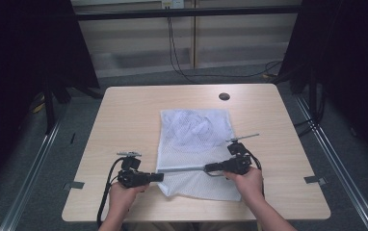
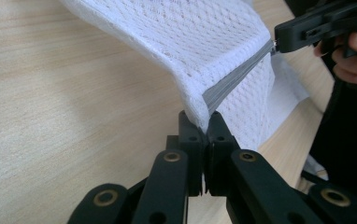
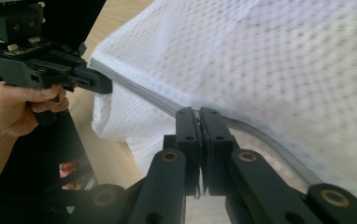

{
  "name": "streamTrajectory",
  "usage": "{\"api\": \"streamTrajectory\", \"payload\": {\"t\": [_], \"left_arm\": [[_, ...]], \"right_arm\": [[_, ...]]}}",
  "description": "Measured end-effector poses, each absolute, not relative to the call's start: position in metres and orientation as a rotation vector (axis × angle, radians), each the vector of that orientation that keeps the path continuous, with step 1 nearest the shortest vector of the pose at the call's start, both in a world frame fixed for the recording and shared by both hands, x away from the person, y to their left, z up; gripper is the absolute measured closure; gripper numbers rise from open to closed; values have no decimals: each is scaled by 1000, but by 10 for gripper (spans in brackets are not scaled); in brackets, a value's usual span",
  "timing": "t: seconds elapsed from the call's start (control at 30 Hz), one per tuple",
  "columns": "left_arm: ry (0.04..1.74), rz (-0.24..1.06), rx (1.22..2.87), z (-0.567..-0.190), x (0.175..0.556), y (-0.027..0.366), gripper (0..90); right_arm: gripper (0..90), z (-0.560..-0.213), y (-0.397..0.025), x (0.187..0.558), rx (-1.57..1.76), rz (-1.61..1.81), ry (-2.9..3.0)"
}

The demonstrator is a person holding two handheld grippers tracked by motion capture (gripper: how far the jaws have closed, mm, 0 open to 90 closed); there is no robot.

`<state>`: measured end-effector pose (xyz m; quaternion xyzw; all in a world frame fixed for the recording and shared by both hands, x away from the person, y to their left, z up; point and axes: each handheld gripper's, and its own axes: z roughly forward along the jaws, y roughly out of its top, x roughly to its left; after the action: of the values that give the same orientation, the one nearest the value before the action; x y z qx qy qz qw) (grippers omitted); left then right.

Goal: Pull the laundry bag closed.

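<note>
White mesh zippered bag (image 1: 194,139), flat on table (image 1: 124,115)

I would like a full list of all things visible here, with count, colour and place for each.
mesh bag: 1, white, middle of the table, its near part held up by both grippers
zipper: 1, grey, across the bag near its near edge
table: 1, light wood, centre of the high view
hole cover: 1, dark, round, far side of the table
cables: several, black, on the floor behind the table
left hand-held gripper: 1, black, shut on the bag's left edge at the zipper end
right hand-held gripper: 1, black, shut on the zipper farther right
hands: 2, near edge of the table
</note>
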<state>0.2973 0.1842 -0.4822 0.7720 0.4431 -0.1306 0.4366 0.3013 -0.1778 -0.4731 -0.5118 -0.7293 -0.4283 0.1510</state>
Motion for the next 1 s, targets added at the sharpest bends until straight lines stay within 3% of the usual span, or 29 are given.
{"api": "streamTrajectory", "payload": {"t": [1.0], "left_arm": [[1097, -320, 1945, -483, 297, 182, 883]], "right_arm": [[872, -473, -193, 297, -1486, -1224, -2101]]}}
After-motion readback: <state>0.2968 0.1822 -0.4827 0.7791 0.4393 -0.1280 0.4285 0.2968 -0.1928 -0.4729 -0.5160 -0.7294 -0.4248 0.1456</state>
